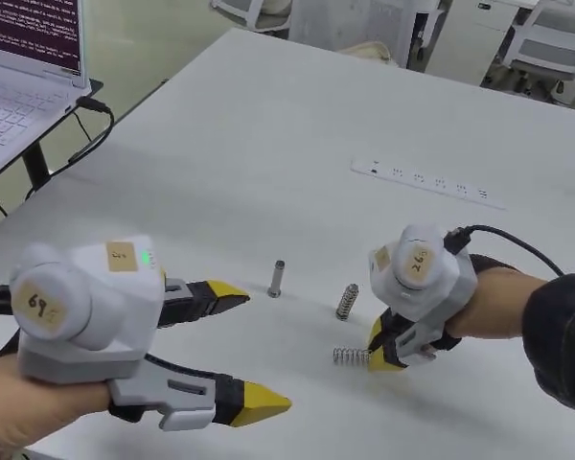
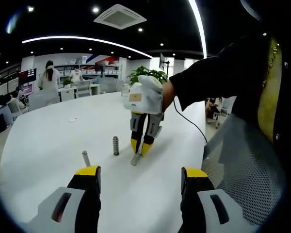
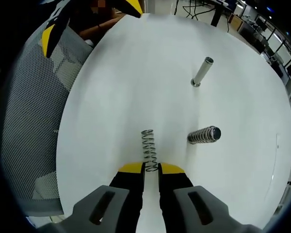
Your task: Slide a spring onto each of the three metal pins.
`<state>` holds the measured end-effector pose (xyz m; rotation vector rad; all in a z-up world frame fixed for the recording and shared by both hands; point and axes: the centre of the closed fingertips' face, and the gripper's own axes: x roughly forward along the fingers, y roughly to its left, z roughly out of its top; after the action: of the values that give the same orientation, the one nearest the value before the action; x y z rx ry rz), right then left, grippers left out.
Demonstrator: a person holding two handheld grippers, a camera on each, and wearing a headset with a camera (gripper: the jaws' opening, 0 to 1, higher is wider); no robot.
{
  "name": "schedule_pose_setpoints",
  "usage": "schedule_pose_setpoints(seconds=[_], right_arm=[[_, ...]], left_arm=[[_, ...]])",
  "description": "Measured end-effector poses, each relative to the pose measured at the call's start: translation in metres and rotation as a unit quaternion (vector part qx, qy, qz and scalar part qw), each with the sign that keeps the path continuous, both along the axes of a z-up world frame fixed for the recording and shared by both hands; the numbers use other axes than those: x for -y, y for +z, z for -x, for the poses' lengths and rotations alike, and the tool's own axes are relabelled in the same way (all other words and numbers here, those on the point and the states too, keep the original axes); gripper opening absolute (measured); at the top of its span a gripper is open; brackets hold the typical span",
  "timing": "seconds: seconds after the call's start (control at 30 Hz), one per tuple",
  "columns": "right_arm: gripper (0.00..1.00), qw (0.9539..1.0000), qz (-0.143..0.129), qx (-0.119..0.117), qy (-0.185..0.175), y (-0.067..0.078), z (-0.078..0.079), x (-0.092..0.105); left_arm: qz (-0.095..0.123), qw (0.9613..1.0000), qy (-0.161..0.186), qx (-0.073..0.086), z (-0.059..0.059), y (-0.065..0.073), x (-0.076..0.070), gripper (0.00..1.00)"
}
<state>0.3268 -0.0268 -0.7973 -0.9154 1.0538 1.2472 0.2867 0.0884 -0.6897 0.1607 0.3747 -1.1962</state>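
On table point(image 1: 268, 144): 1 bare pin point(image 1: 277, 278), 1 sprung pin point(image 1: 347, 301) | right tongs point(image 3: 151, 168) clench 1 loose spring point(image 3: 148, 145) | left tongs point(image 2: 141, 171) released

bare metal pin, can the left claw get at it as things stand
Probably yes: the left claw is open and points toward the bare metal pin, nothing on the table between them; the right claw, at the loose spring, sits off to one side.

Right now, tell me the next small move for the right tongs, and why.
Probably lift the loose spring and carry it over the bare pin. The right tongs look closed on its near end while it lies flat on the table, and the other pin already wears a second spring.
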Motion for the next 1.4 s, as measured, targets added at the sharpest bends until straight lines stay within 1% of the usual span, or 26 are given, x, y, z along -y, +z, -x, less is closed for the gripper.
schedule_pose_setpoints(seconds=[0.23,0.3,0.47,0.6,0.73,0.77,0.87,1.03,1.17,1.2,1.27,1.4], right_arm=[[0.08,1.0,-0.003,0.001,-0.006,0.011,0.003,0.0],[0.08,0.9999,-0.004,-0.002,-0.01,0.014,0.005,0.001],[0.08,0.9999,-0.008,0.002,-0.015,0.021,0.007,0.001],[0.08,0.9997,-0.014,0.006,-0.018,0.031,0.01,-0.002],[0.08,0.9994,-0.027,0.01,-0.02,0.045,0.014,-0.007],[0.08,0.9993,-0.031,0.01,-0.019,0.049,0.016,-0.009],[0.08,0.9987,-0.048,0.013,-0.012,0.067,0.021,-0.02],[0.08,0.9978,-0.065,0.017,-0.002,0.09,0.028,-0.035],[0.08,0.9972,-0.068,0.026,0.017,0.103,0.034,-0.049],[0.08,0.9972,-0.068,0.025,0.018,0.105,0.035,-0.05],[0.08,0.9966,-0.073,0.028,0.027,0.112,0.038,-0.059],[0.08,0.9955,-0.08,0.032,0.04,0.122,0.043,-0.07]], left_arm=[[-0.002,1.0,-0.006,0.003,0.0,0.001,0.003,0.61],[-0.003,1.0,-0.008,0.004,0.0,0.002,0.005,0.6],[-0.001,0.9999,-0.015,0.006,0.0,0.005,0.01,0.59],[-0.002,0.9997,-0.022,0.008,0.001,0.005,0.012,0.58],[-0.002,0.9996,-0.026,0.01,0.001,0.005,0.015,0.57],[-0.002,0.9996,-0.027,0.011,0.001,0.005,0.015,0.57],[-0.001,0.9994,-0.03,0.013,0.001,0.006,0.017,0.56],[0.001,0.9991,-0.037,0.02,0.0,0.01,0.019,0.53],[0.002,0.9987,-0.04,0.03,0.0,0.012,0.021,0.47],[0.003,0.9987,-0.041,0.031,0.0,0.013,0.021,0.45],[0.003,0.9985,-0.041,0.037,0.0,0.014,0.021,0.42],[0.002,0.9983,-0.042,0.04,0.001,0.015,0.021,0.38]])
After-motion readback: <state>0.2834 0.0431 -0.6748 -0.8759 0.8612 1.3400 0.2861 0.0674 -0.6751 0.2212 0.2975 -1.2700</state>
